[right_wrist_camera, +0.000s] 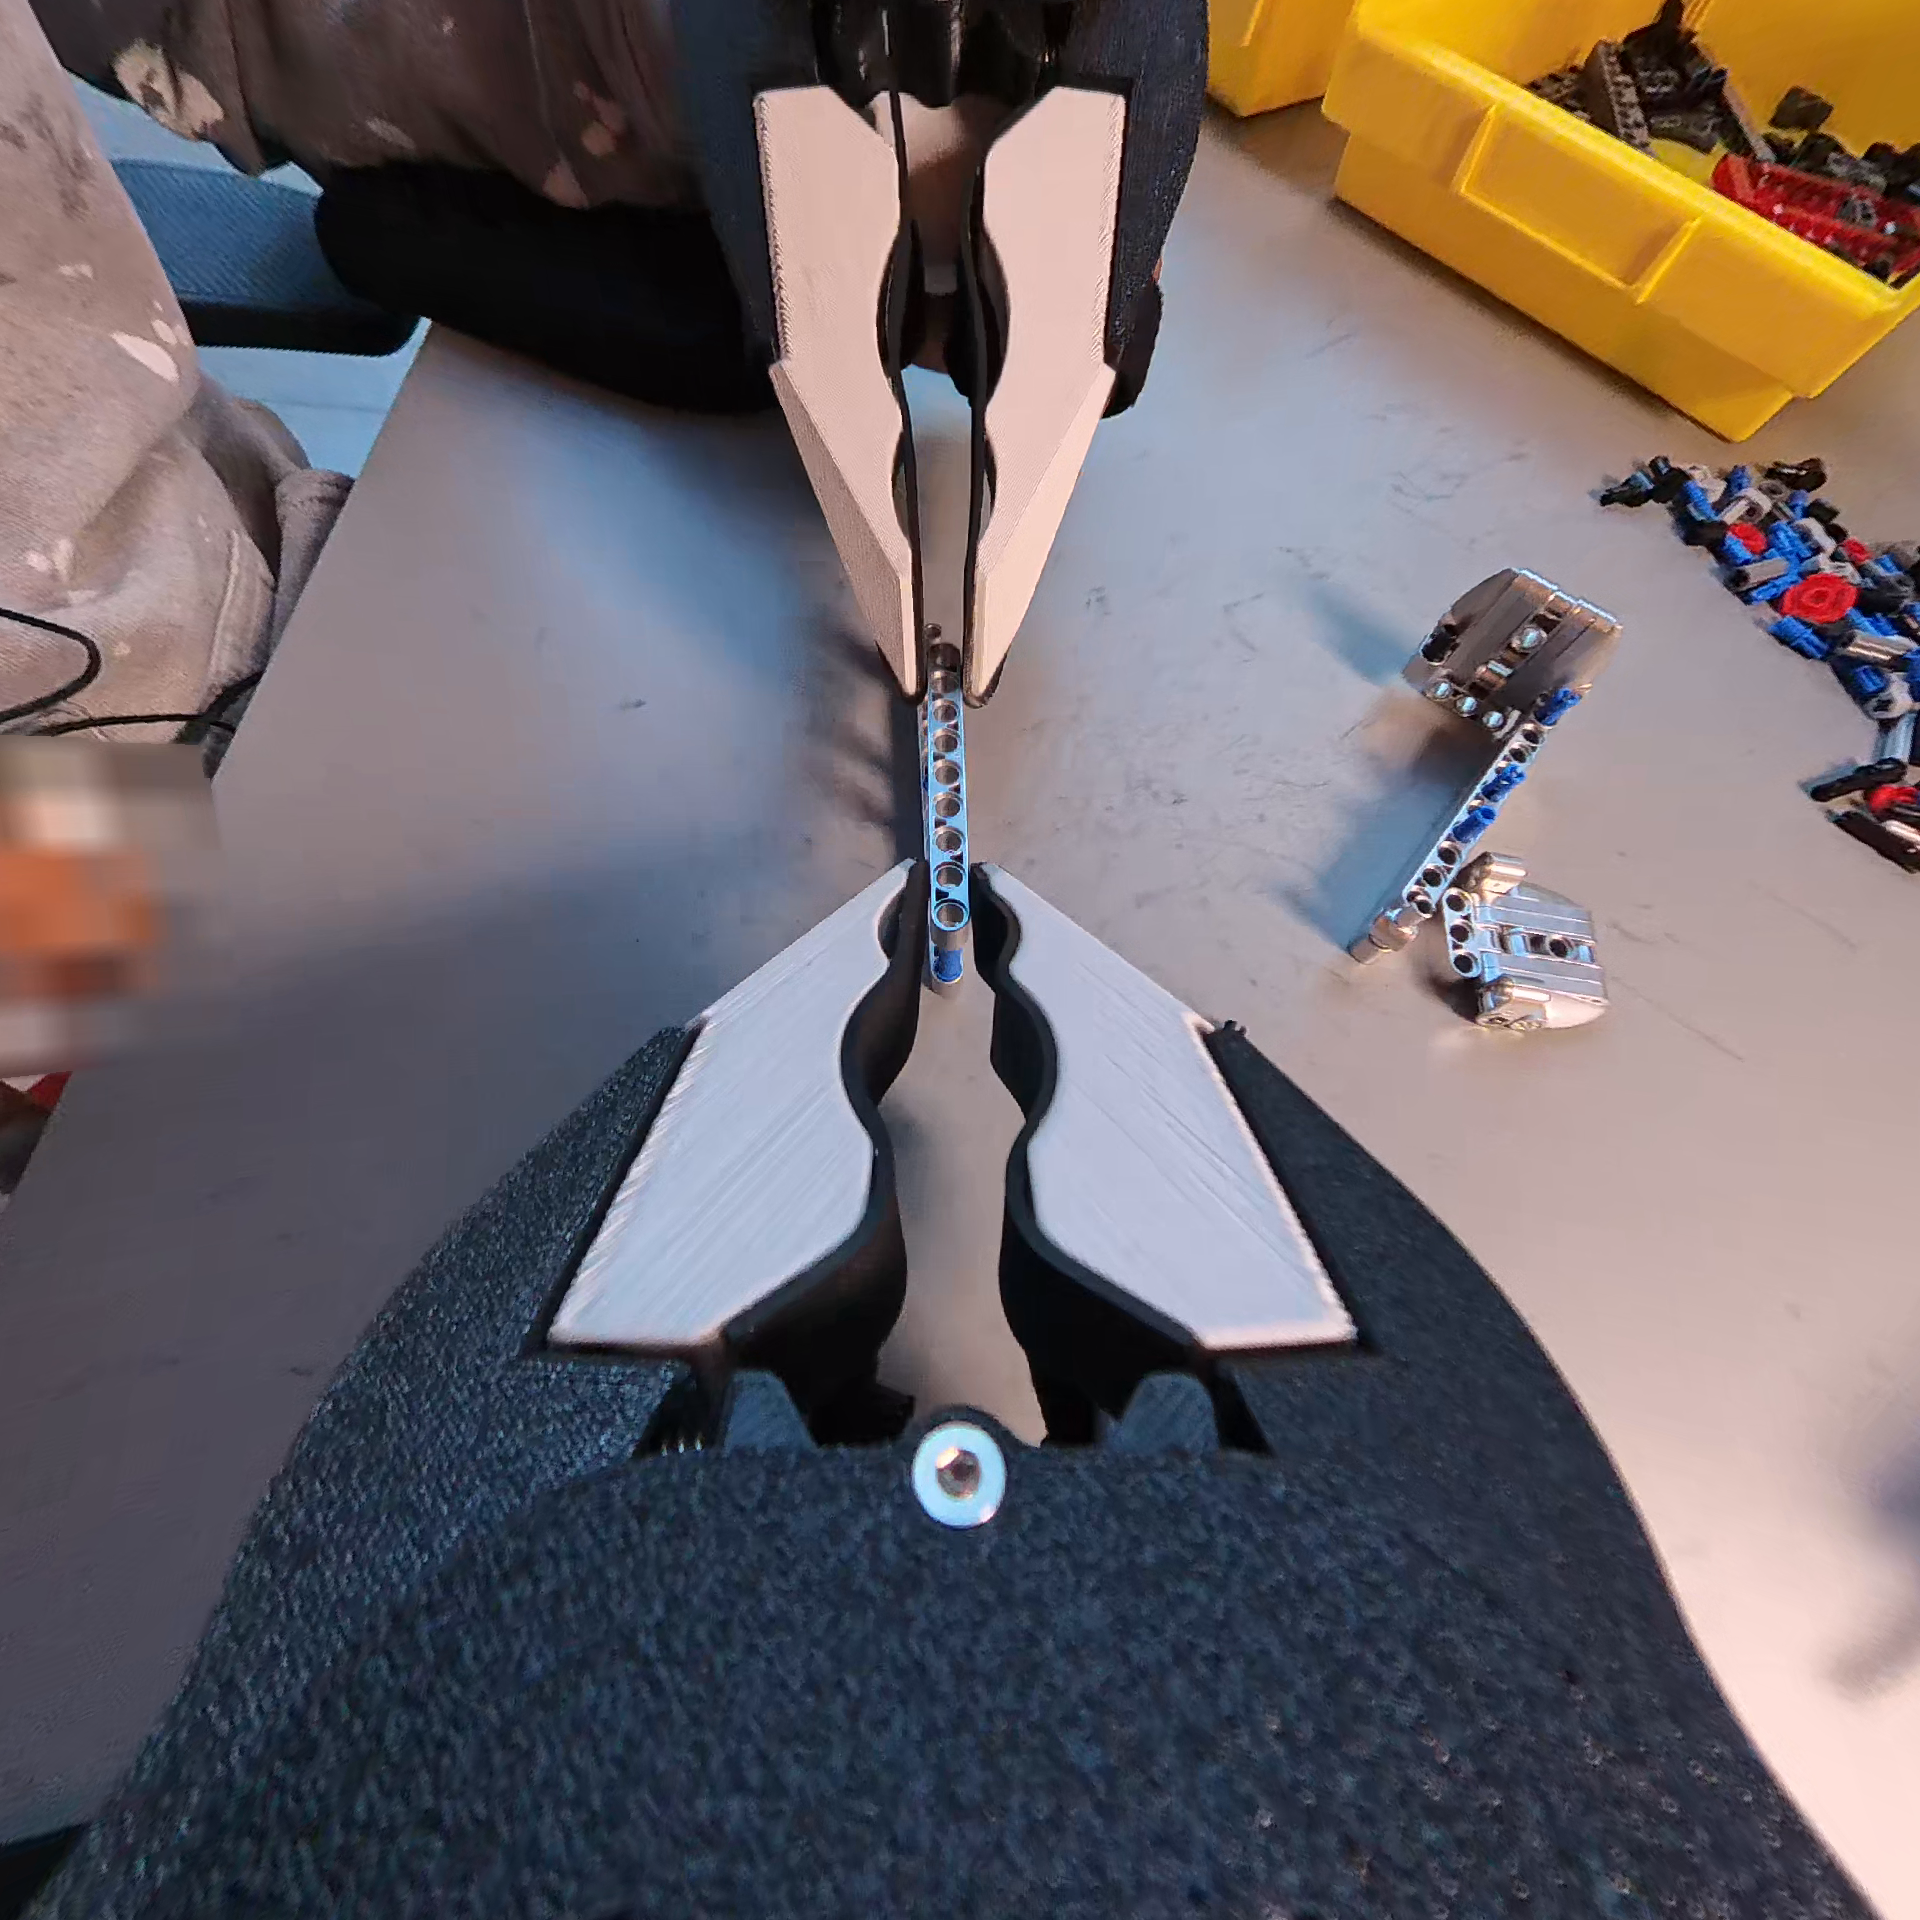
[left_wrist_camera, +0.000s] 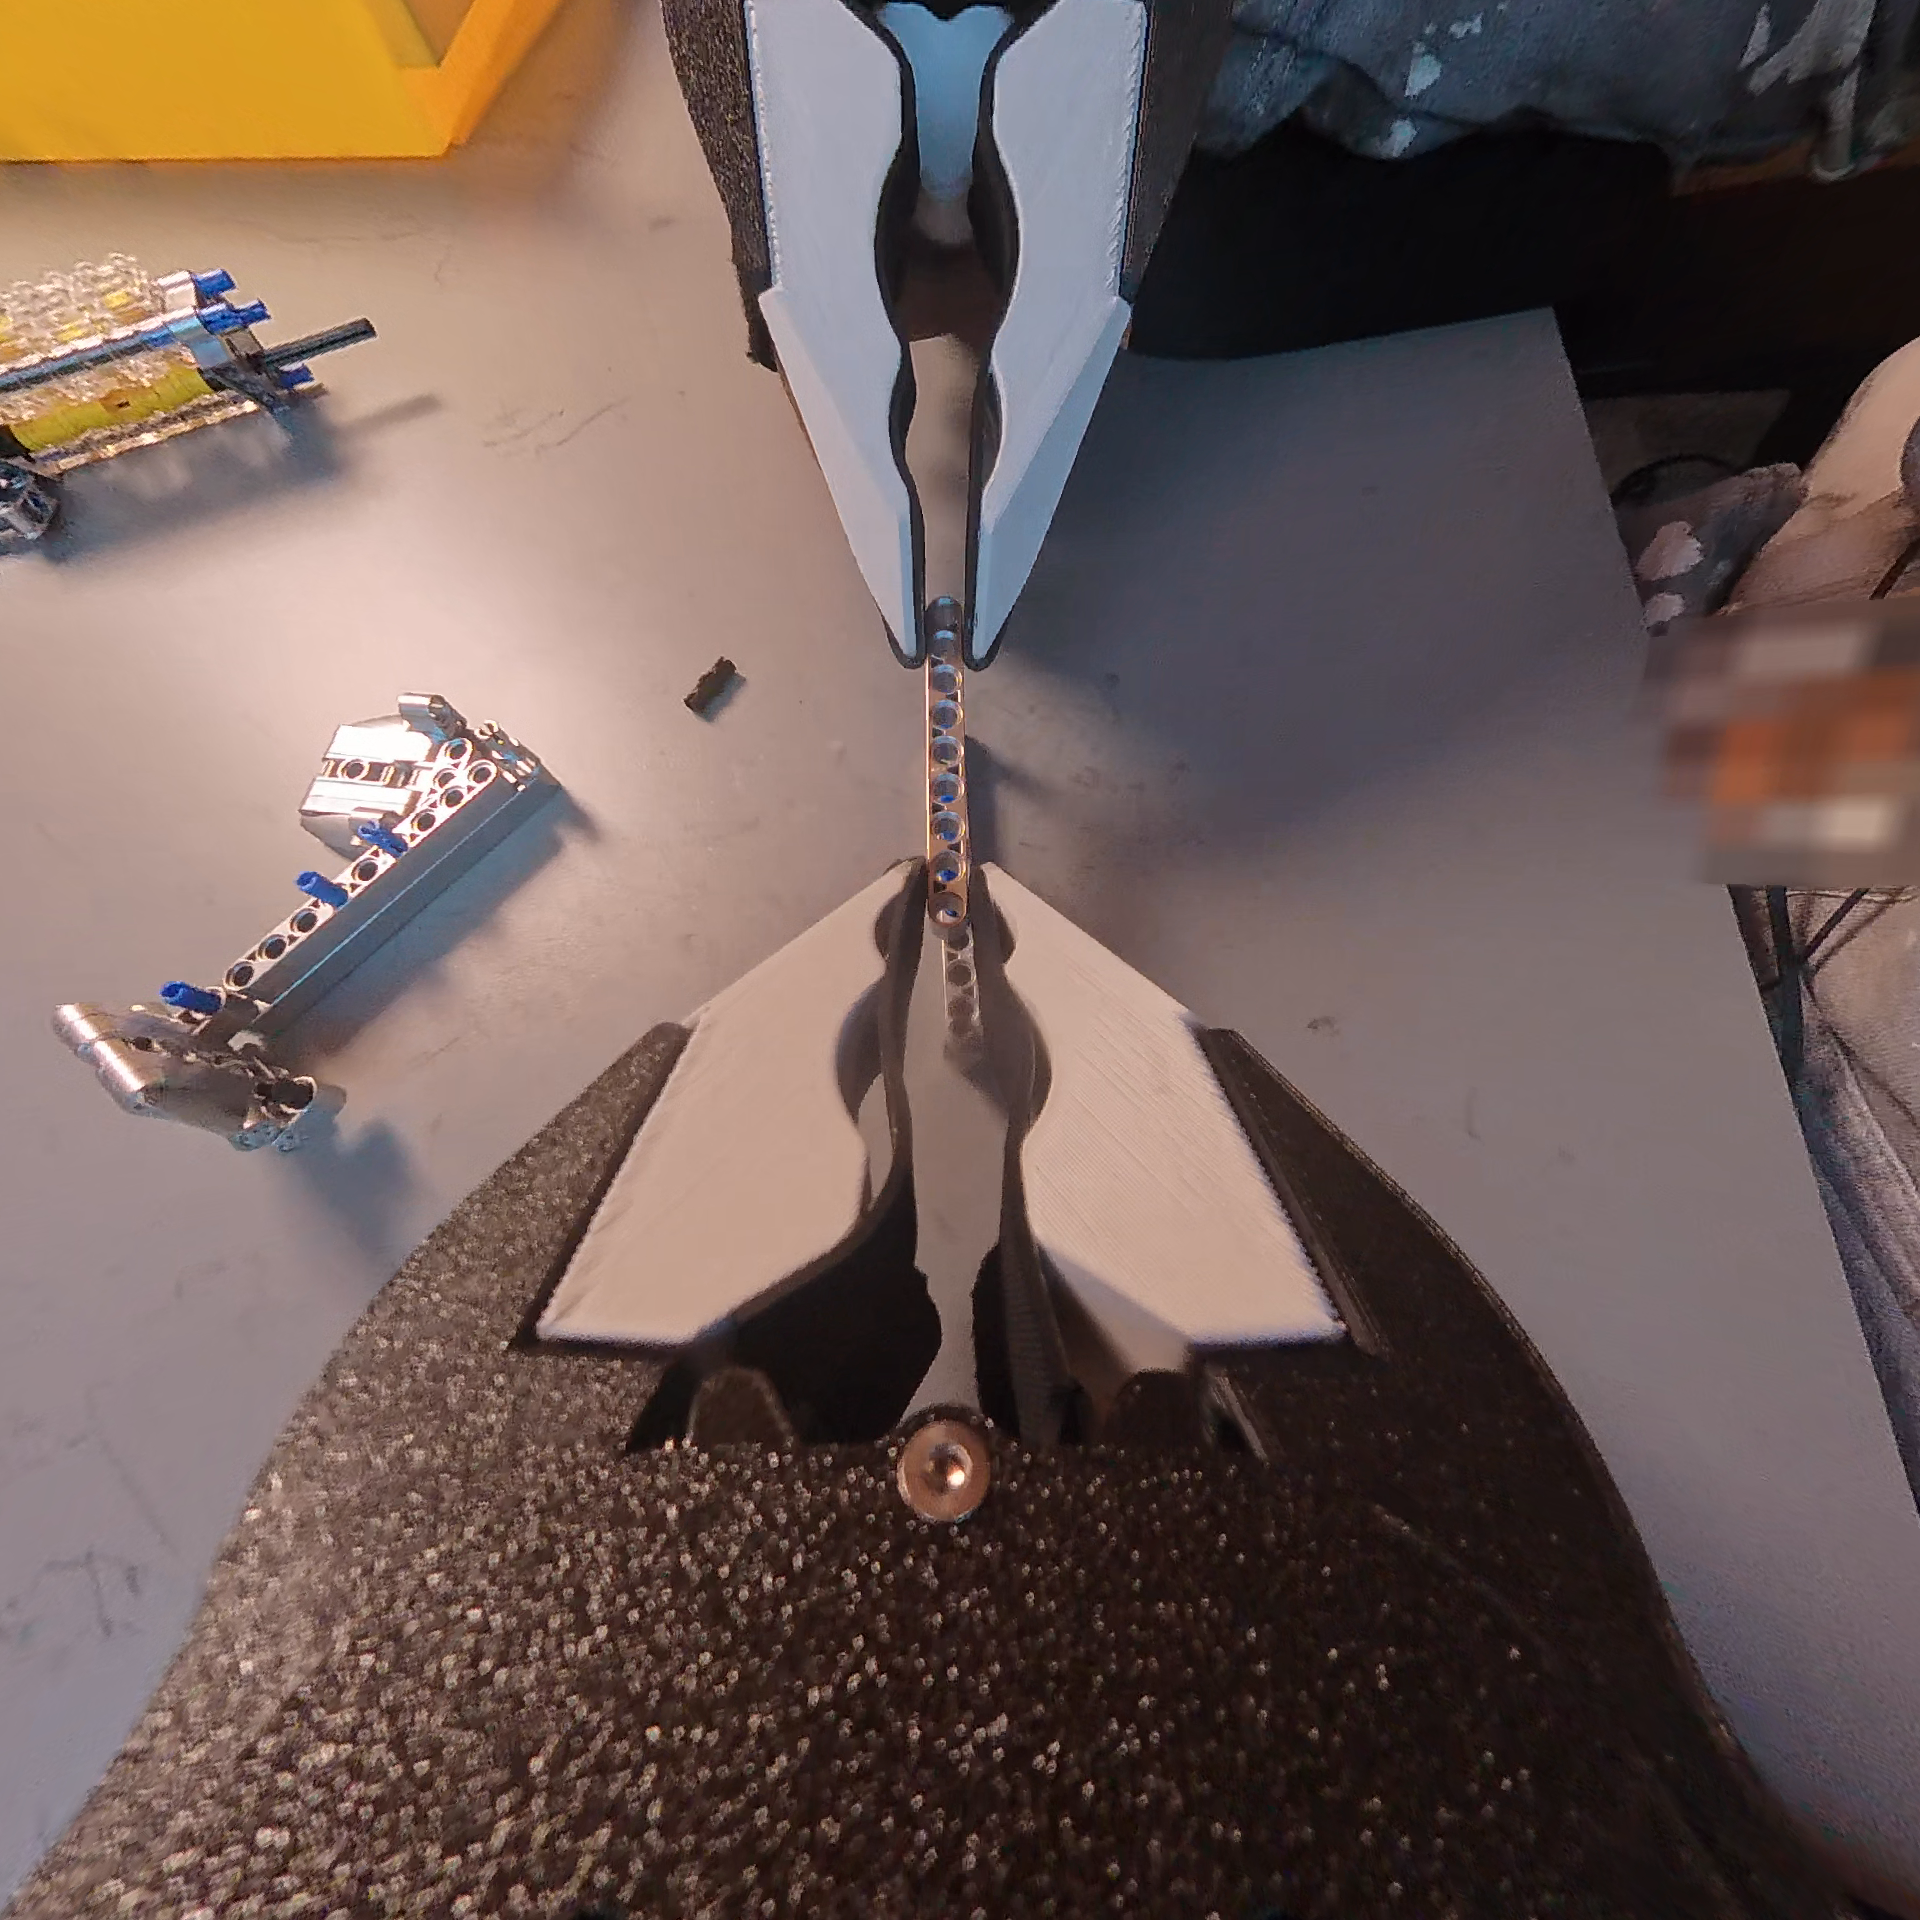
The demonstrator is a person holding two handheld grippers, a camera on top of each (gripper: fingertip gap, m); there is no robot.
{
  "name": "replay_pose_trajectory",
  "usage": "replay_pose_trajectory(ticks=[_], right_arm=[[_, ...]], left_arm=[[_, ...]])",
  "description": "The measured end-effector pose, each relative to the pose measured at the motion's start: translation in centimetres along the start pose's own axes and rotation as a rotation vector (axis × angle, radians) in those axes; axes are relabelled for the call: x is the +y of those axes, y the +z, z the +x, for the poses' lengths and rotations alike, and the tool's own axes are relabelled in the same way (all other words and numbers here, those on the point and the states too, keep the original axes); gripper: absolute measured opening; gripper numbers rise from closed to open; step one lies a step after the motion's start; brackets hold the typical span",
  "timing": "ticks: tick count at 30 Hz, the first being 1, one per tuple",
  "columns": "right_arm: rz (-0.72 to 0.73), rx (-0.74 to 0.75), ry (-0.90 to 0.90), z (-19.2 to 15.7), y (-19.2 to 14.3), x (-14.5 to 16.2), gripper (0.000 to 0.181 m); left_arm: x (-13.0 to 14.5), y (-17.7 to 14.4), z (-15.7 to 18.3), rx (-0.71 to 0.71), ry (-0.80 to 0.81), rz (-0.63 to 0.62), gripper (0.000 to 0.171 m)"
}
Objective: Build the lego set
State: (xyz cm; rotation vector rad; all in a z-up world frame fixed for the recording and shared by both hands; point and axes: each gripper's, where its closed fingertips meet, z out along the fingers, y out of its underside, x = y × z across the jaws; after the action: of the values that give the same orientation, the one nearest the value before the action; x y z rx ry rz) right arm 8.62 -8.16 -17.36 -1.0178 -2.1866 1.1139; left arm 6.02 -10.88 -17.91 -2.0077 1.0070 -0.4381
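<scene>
A thin silver beam with a row of holes (left_wrist_camera: 943, 758) hangs above the grey table (left_wrist_camera: 1299, 727), held at both ends. My left gripper (left_wrist_camera: 951, 871) is shut on its near end. My right gripper (left_wrist_camera: 945, 646) comes in from the far side, facing it, and is shut on the far end. In the right wrist view the same beam (right_wrist_camera: 945, 810) runs from my right gripper (right_wrist_camera: 948, 875) to the left gripper (right_wrist_camera: 943, 681). Blue shows through some of the beam's holes.
A silver beam assembly with blue pins (left_wrist_camera: 312, 904) lies on the table to the left, and also shows in the right wrist view (right_wrist_camera: 1486, 810). Also here are a small black pin (left_wrist_camera: 713, 686), a clear and yellow build (left_wrist_camera: 135, 353), a yellow parts bin (right_wrist_camera: 1621, 208) and a pile of small pins (right_wrist_camera: 1808, 603). The table edge (left_wrist_camera: 1621, 582) and a person's clothing are close by. My hands' fingertips stand some 5 centimetres from each other.
</scene>
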Motion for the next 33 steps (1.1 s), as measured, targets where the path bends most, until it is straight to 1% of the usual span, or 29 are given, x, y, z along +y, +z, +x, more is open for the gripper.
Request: replay_pose_trajectory(ticks=[8, 25, 33], right_arm=[[-0.046, 0.007, -0.004, 0.1, 0.4, 0.8, 0.007], [-0.073, 0.019, -0.036, -0.1, 1.0, 1.0, 0.006], [-0.074, -0.009, -0.012, -0.1, 1.1, 0.9, 0.006]], left_arm=[[0.5, 0.3, 0.0, 0.001, -0.013, -0.024, 0.005], [1.2, 0.4, 0.3, 0.013, -0.009, -0.060, 0.006], [1.1, 0.5, 0.3, 0.016, -0.015, -0.061, 0.007]])
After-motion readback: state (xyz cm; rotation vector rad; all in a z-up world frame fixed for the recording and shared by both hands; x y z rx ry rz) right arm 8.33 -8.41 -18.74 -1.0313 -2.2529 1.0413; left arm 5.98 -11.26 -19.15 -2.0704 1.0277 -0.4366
